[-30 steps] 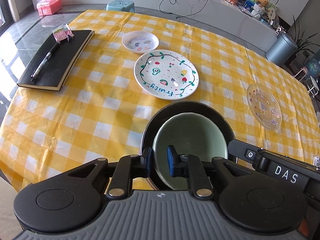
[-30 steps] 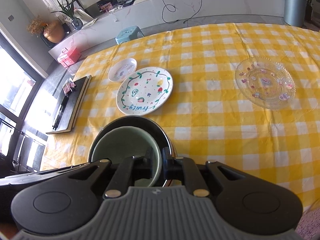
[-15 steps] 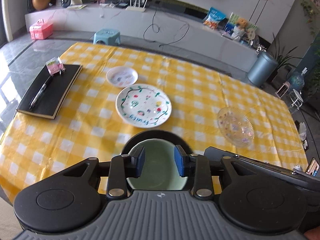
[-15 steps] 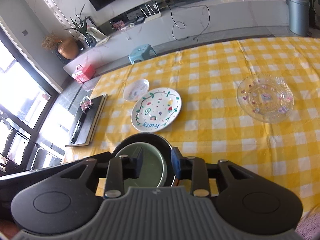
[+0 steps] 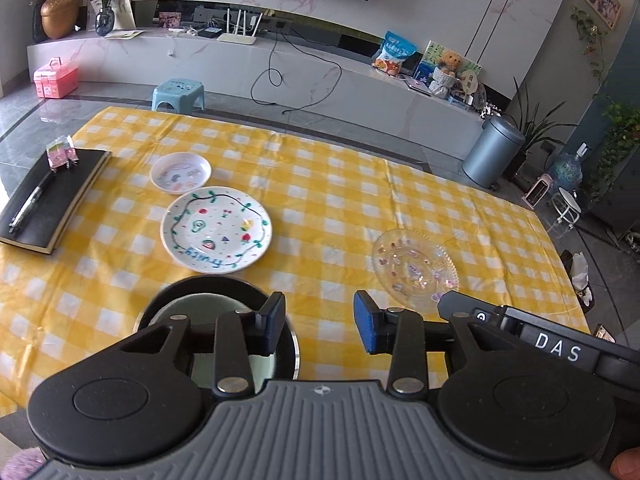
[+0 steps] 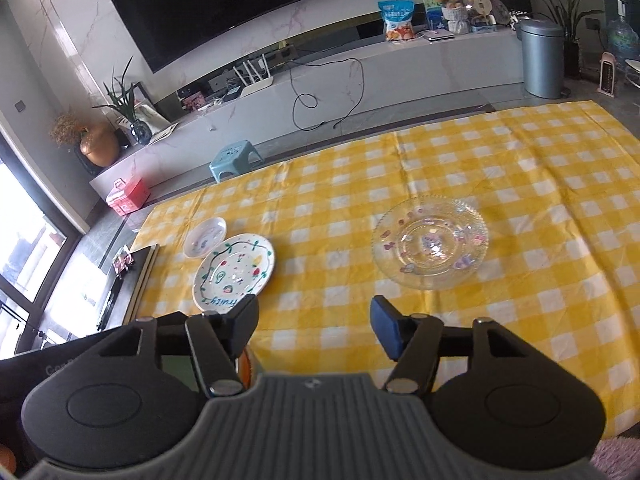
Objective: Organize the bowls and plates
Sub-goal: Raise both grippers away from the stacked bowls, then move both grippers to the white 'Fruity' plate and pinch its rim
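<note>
A pale green bowl (image 5: 208, 304) sits nested inside a black bowl (image 5: 168, 296) at the table's near edge. My left gripper (image 5: 318, 322) is open and empty, raised just right of the bowls. My right gripper (image 6: 314, 326) is open and empty above the near edge; the bowls are mostly hidden behind its left finger. A white fruit-painted plate (image 5: 216, 234) (image 6: 234, 274), a small white dish (image 5: 180, 172) (image 6: 205, 237) and a clear glass plate (image 5: 414, 270) (image 6: 430, 252) lie on the yellow checked tablecloth (image 5: 340, 200).
A black notebook (image 5: 48, 200) with a pen and a pink clip lies at the table's left edge. Beyond the table are a blue stool (image 5: 178, 94), a grey bin (image 5: 492, 150) and a TV console (image 6: 360, 60).
Both grippers let go of the nested bowls, opened wide and rose up and back; the views now tilt up to show the room.
</note>
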A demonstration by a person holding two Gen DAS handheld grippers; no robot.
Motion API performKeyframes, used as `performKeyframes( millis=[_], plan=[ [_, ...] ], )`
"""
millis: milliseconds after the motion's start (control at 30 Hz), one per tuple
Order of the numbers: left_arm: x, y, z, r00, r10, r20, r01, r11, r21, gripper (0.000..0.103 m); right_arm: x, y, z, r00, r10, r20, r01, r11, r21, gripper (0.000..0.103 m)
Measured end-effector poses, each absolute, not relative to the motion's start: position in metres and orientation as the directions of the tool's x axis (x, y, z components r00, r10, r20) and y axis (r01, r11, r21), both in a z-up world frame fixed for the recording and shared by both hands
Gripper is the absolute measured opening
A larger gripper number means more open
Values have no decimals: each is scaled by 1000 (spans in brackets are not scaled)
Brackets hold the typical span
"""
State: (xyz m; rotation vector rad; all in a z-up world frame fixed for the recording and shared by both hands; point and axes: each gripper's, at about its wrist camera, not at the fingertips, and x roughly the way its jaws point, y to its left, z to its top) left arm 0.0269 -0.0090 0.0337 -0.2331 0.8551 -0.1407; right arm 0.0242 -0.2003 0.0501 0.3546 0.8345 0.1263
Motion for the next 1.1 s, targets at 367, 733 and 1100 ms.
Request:
performKeyframes(
  millis=[367,733,1100],
  plan=[
    [54,-24,13,604,-196,-772,18,972,-233,64,57,-217,22,631,265,-729,74,915,397,65],
    [95,11,22,574,-108,-811,14,992,-123,73,98,-193,-1,610,274,-743,64,918,391,87],
    [138,91,15,553,-58,-831,-48,994,-101,74,143,-142,-21,625,309,-717,-97,942,322,87]
  ],
)
